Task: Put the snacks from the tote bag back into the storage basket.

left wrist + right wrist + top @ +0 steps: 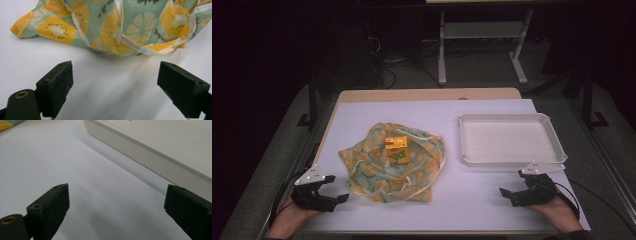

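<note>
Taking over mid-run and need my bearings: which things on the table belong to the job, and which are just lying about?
In the job:
crumpled orange-and-green fruit-print fabric bag
small yellow packet lying on it
left claw, open, nearest the bag

Lying about, probably:
empty white rectangular plastic tray
right claw, open

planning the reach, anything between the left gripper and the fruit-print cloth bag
Nothing: bare white table sheet separates the open left gripper from the crumpled fruit-print cloth bag, seen in the left gripper view.

A white tray (pixel 512 160) sits on the right of the white sheet (pixel 437 112) that covers the table (pixel 427 94). Beyond the table's far edge, on the dark floor (pixel 482 67), stand a pale metal frame (pixel 482 30) and some black cables (pixel 387 70).
</note>
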A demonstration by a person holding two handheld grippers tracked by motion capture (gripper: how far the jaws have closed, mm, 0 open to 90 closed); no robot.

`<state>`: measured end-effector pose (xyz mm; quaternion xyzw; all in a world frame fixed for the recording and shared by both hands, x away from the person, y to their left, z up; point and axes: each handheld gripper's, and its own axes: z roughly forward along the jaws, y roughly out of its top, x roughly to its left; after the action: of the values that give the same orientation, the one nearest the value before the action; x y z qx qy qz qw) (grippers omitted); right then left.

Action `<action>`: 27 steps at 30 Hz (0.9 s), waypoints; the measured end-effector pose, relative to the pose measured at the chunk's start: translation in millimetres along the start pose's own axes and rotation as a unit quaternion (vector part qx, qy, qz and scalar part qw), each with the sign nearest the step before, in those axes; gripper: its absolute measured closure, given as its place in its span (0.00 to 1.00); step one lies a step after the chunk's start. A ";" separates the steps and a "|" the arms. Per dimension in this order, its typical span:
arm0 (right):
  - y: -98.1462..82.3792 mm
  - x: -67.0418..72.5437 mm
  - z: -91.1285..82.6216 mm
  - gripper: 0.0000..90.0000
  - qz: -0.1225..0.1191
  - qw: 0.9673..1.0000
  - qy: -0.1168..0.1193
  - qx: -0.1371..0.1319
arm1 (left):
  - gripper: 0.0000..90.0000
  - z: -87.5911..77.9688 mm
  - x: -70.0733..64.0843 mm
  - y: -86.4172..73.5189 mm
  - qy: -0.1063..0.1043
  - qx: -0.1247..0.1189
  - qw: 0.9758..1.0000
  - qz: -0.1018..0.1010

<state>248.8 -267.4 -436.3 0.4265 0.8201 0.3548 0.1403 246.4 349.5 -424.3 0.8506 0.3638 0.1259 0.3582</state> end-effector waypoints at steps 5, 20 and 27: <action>1.3 1.3 0.5 0.07 0.001 1.000 0.003 0.001 | 0.14 -1.3 -0.6 1.3 -0.003 0.001 1.000 0.002; 4.7 5.9 2.0 0.07 -0.003 1.000 0.009 -0.001 | 0.15 -3.5 -4.2 16.4 -0.019 -0.011 1.000 0.004; 2.2 9.0 -1.4 0.07 -0.004 1.000 0.003 -0.005 | 0.16 -1.8 -3.8 27.2 -0.027 -0.013 1.000 0.011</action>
<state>244.0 -260.0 -433.1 0.4210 0.8207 0.3596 0.1410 257.2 334.8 -403.7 0.8527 0.3434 0.1117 0.3775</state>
